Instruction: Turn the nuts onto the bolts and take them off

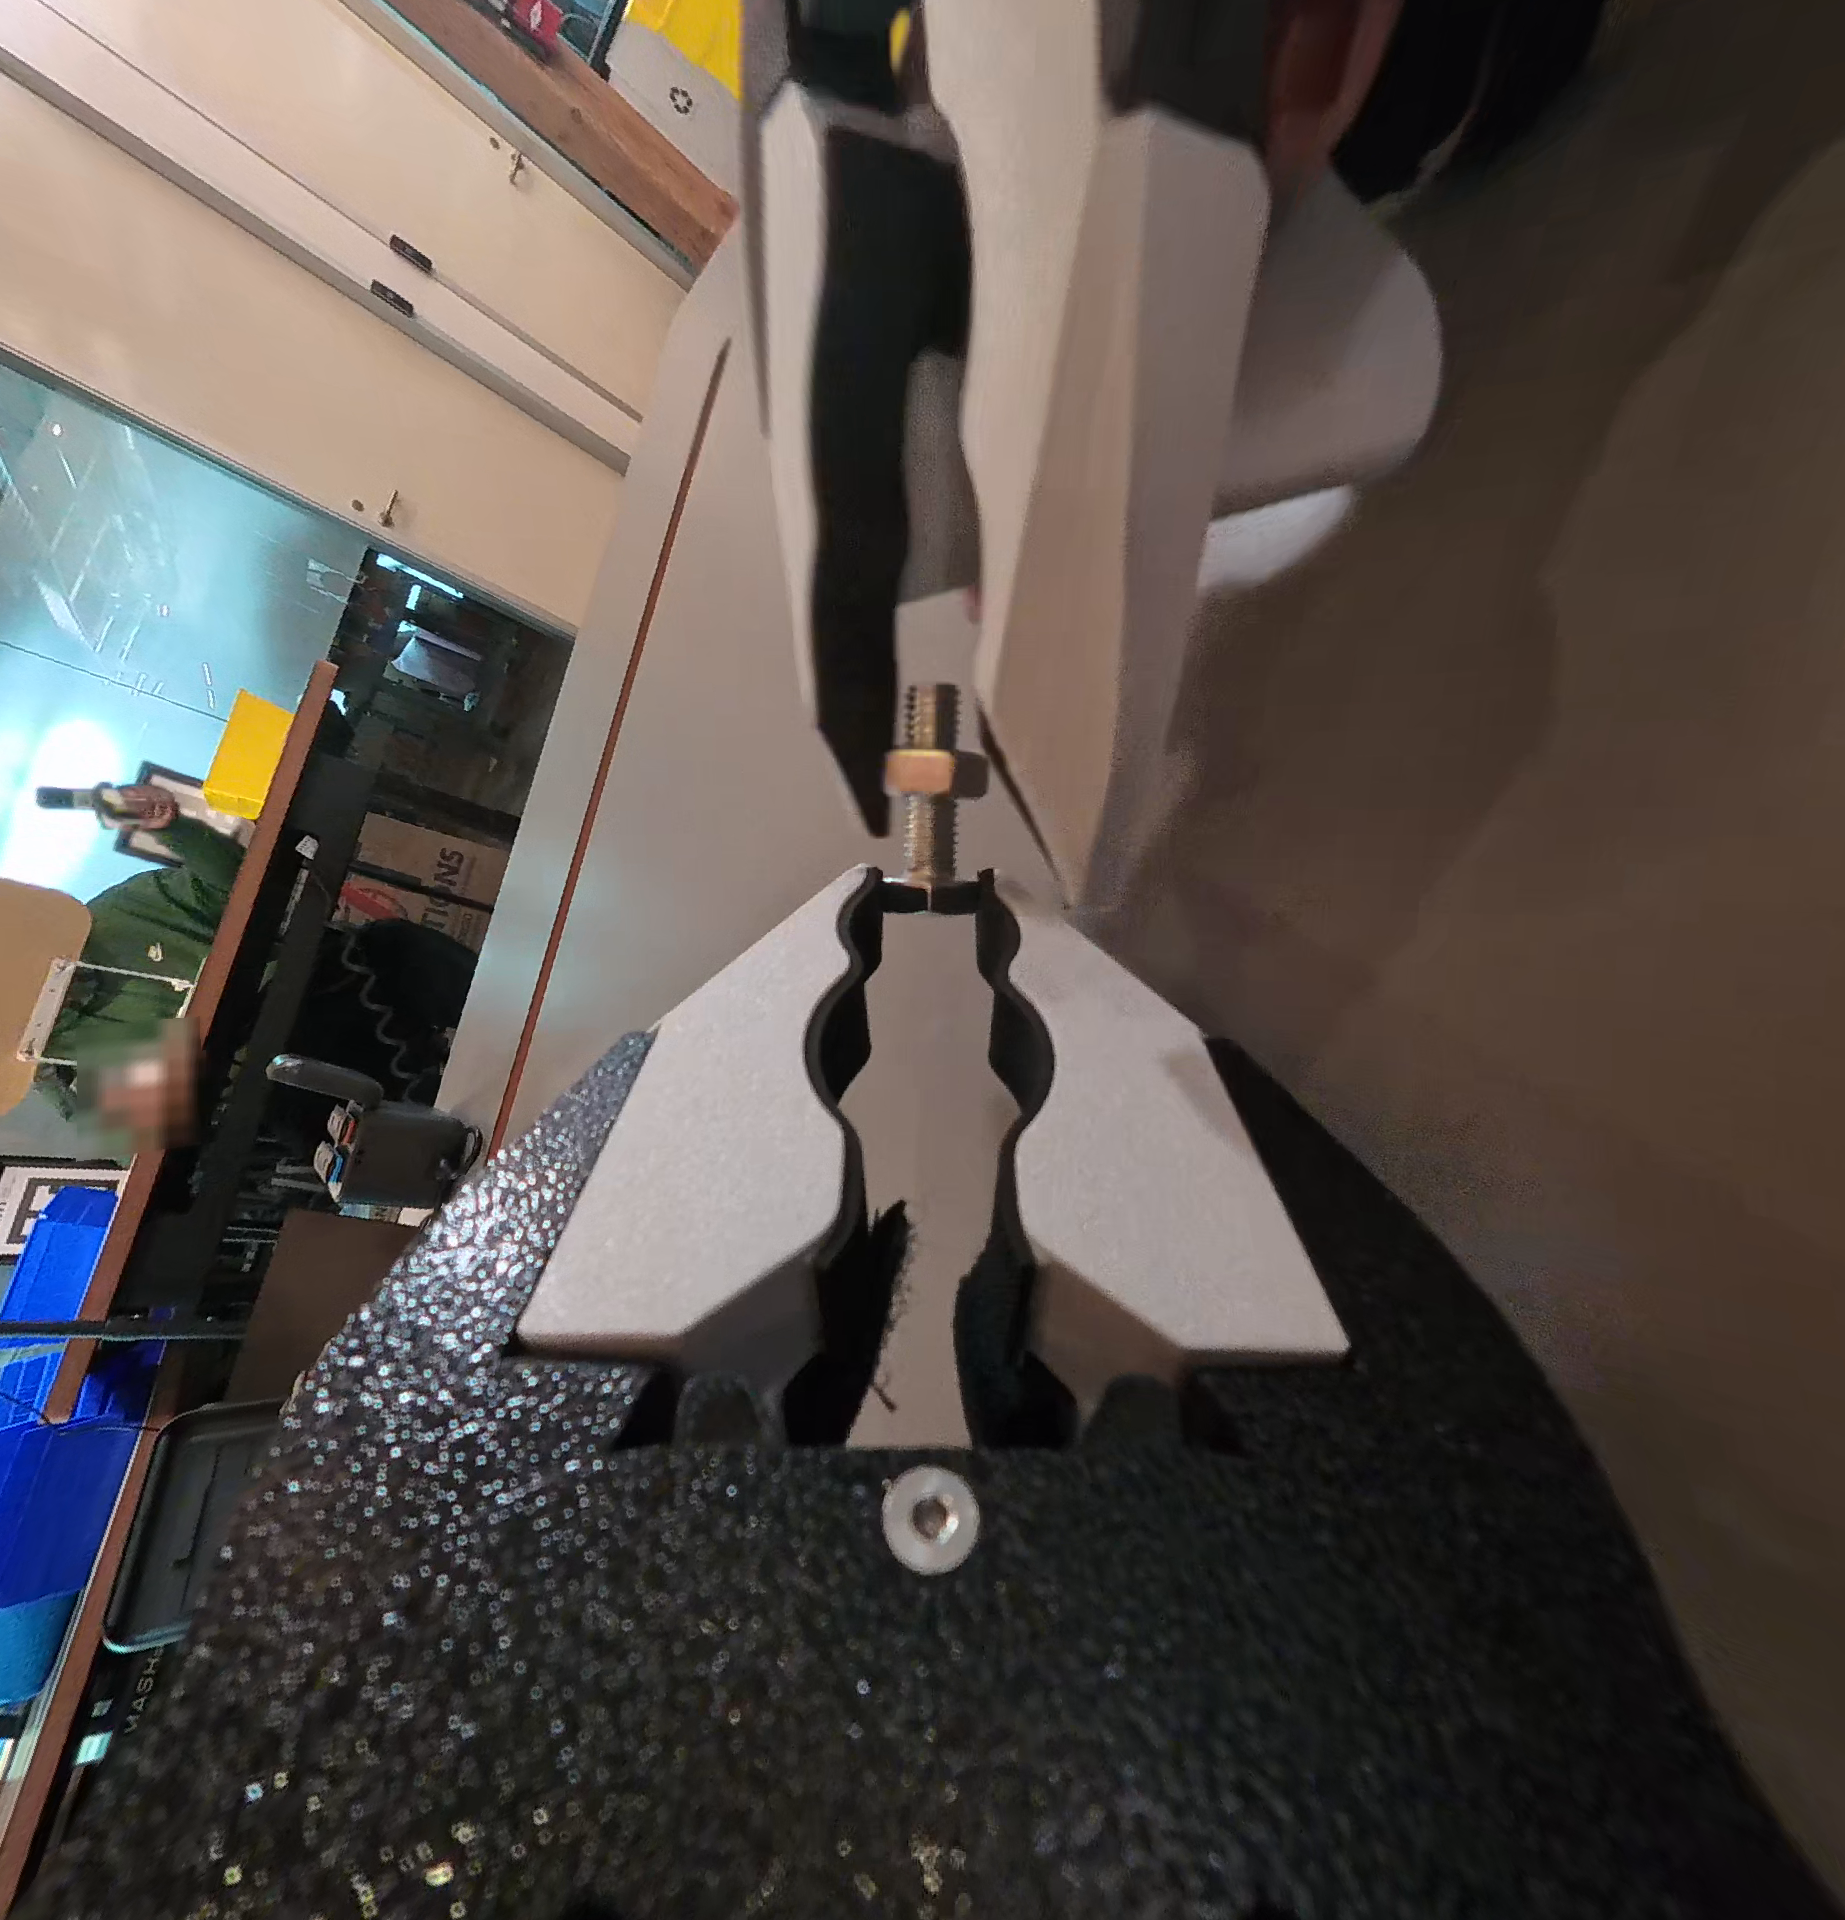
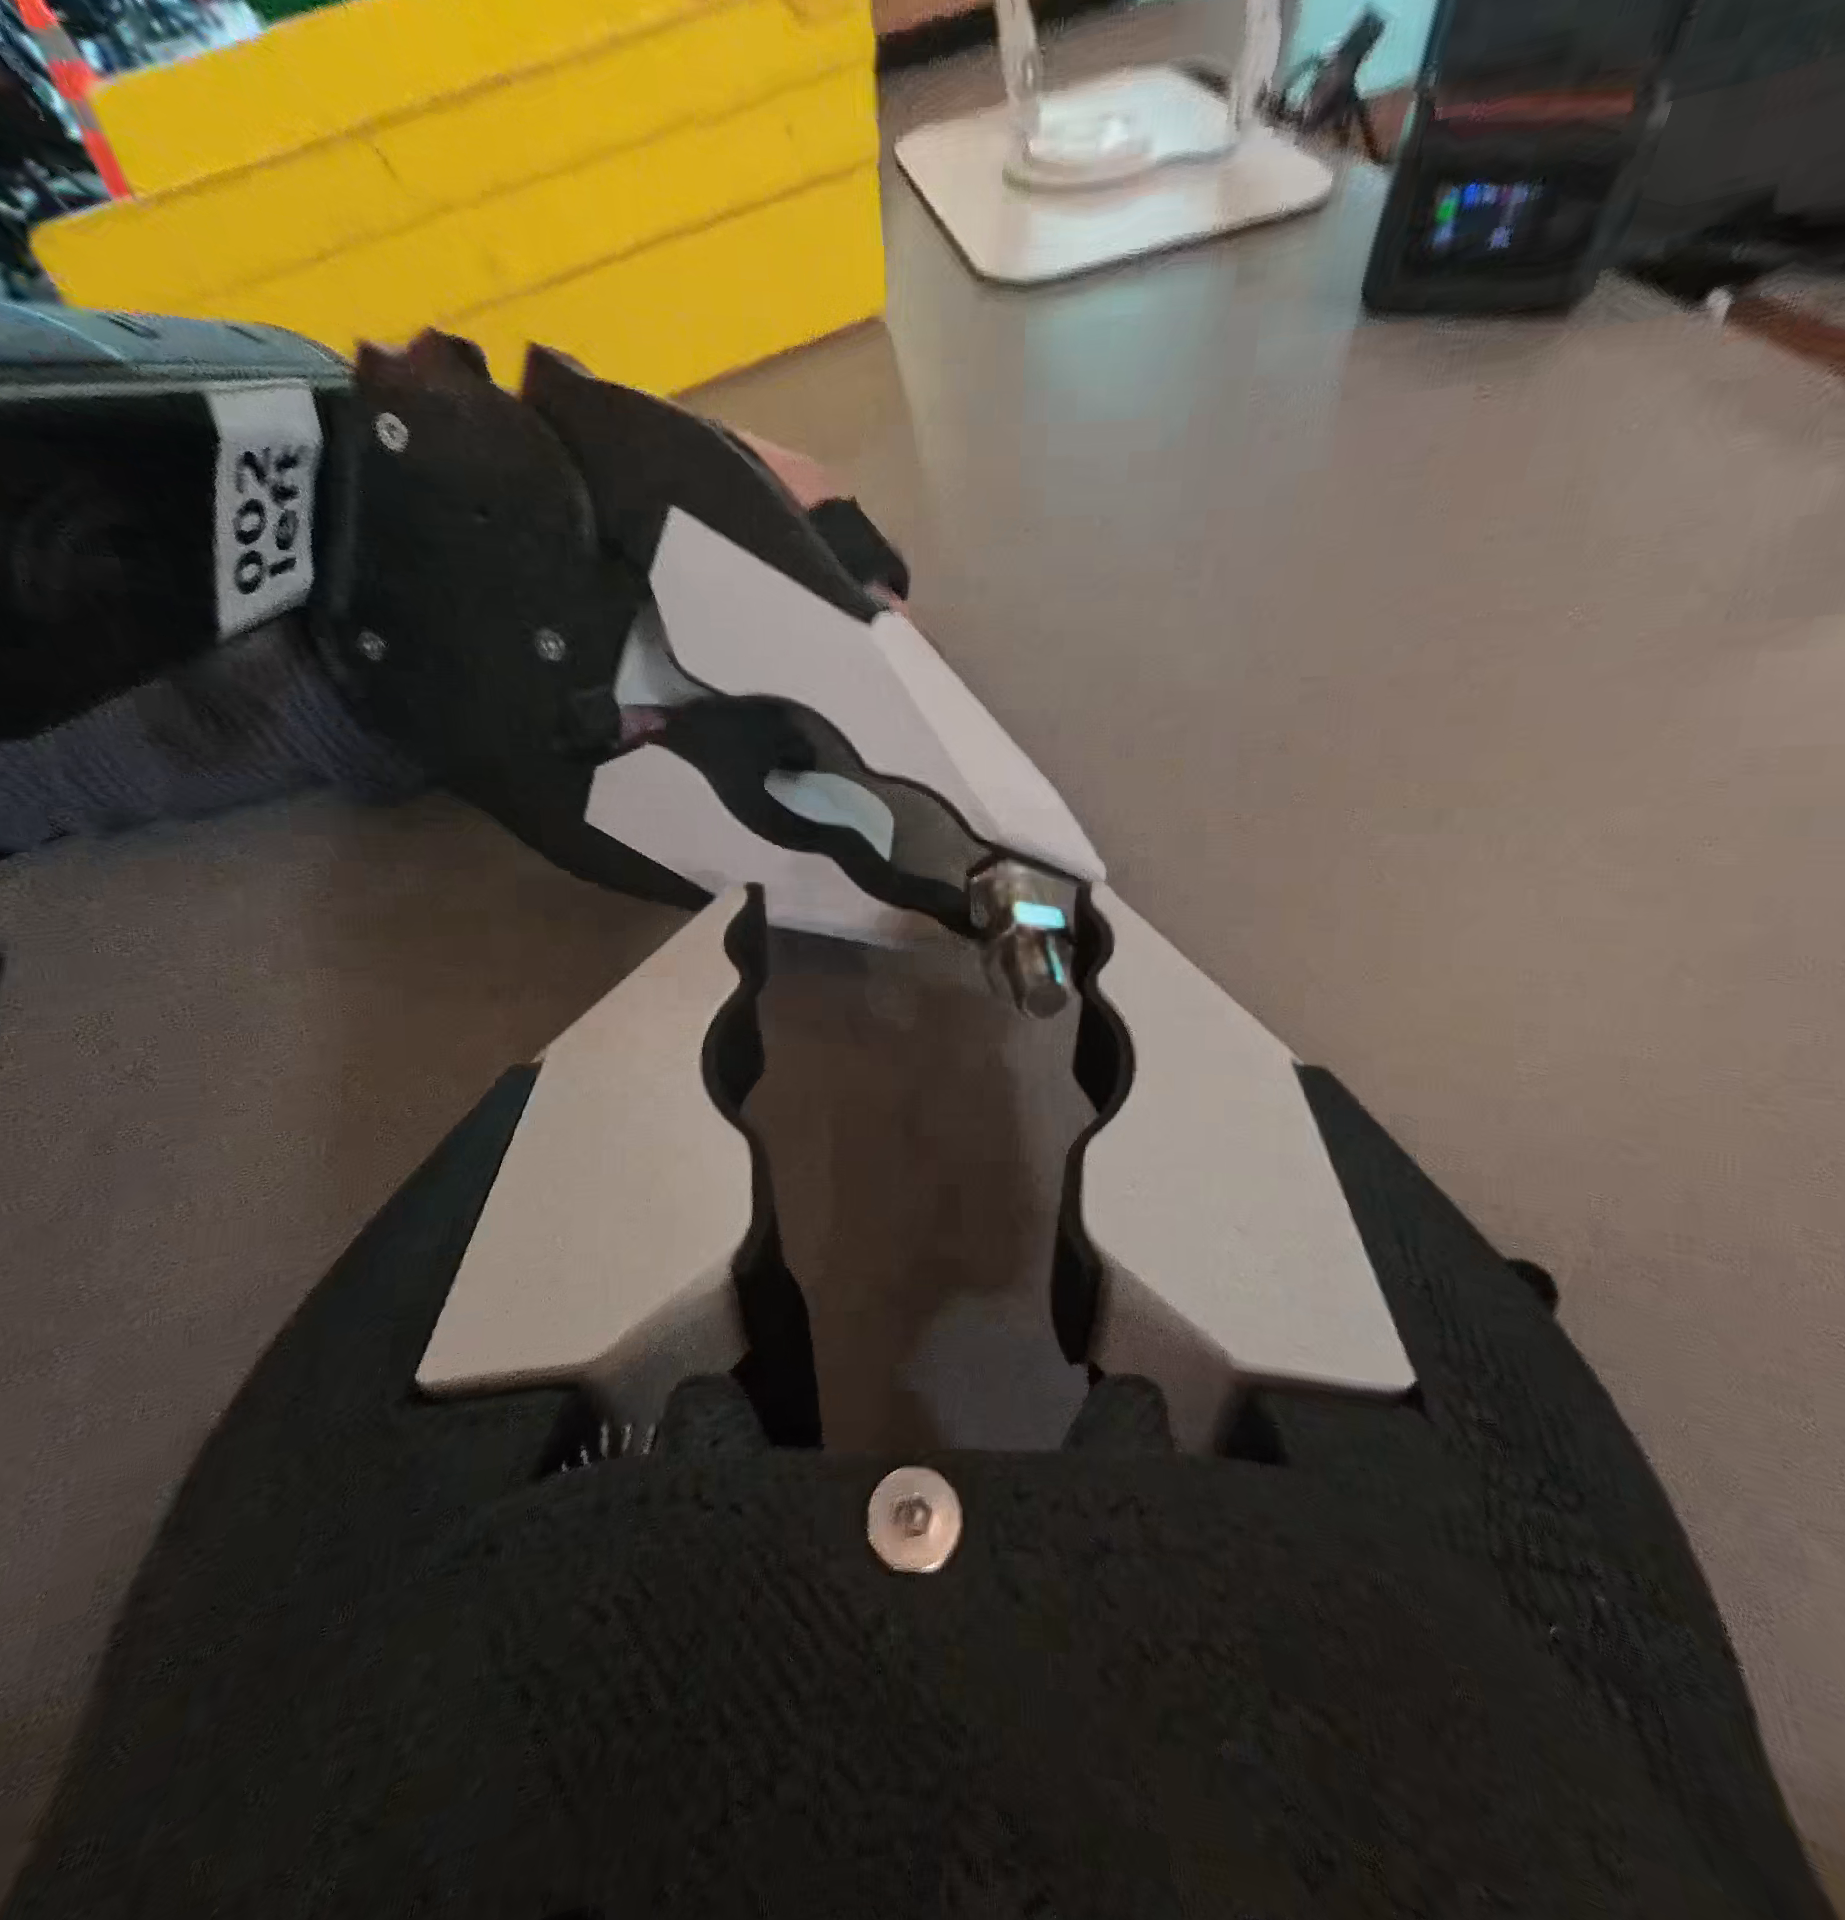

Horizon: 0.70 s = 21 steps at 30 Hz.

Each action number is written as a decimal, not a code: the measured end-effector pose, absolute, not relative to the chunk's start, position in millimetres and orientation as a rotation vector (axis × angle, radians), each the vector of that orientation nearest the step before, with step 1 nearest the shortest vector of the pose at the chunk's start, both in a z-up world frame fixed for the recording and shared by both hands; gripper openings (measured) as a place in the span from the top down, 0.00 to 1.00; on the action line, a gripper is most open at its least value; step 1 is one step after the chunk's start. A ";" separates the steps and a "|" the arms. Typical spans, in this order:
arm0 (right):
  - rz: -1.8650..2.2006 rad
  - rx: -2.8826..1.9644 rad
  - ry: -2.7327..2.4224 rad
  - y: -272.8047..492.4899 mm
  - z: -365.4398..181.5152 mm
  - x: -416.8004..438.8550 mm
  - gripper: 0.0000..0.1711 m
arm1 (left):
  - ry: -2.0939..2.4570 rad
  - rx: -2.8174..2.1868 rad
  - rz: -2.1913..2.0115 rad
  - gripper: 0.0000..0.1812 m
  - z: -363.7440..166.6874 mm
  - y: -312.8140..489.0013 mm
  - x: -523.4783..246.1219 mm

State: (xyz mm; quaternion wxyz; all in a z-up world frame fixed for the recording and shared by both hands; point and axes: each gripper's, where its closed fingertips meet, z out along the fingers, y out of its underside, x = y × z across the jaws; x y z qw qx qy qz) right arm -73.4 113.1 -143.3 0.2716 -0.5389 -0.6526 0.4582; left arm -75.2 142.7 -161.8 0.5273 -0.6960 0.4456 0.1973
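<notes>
My left gripper [image 1: 930, 896] is shut on the head of a steel bolt [image 1: 928, 831], which points straight away from it. A hex nut [image 1: 934, 774] sits partway along the thread. My right gripper [image 1: 959, 847] comes in from the far side, blurred, with its jaws apart on either side of the nut. In the right wrist view the right gripper [image 2: 918, 914] is open, and the bolt [image 2: 1032, 977] with its nut [image 2: 1037, 916] lies close against the right finger [image 2: 1157, 1039]. The left gripper [image 2: 1022, 894] reaches in from the left there.
Both grippers are low over a grey table [image 2: 1417, 727]. A yellow bin [image 2: 502, 187] stands at the back left, a white stand base [image 2: 1105, 197] behind the middle and a black device with a lit screen [image 2: 1500, 218] at the back right. A white rounded object [image 1: 1313, 416] is blurred beyond the right gripper.
</notes>
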 end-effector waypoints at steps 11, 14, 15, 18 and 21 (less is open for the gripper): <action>1.163 -1.617 -1.772 128.0 -158.1 -63.6 0.68 | 1.061 -1.670 0.476 0.91 -162.1 143.4 -75.5; 1.190 -1.578 -1.814 117.2 -159.1 -66.3 0.70 | 1.048 -1.678 0.467 0.91 -161.9 143.7 -76.0; 1.181 -1.550 -1.808 116.5 -156.8 -68.7 0.68 | 1.040 -1.681 0.461 0.91 -161.6 143.7 -76.4; 1.173 -1.418 -1.772 114.1 -143.8 -74.5 0.66 | 1.041 -1.678 0.454 0.91 -161.4 143.5 -76.0; 1.273 -1.253 -1.766 96.7 -125.0 -74.0 0.72 | 1.050 -1.682 0.468 0.91 -162.2 143.8 -75.9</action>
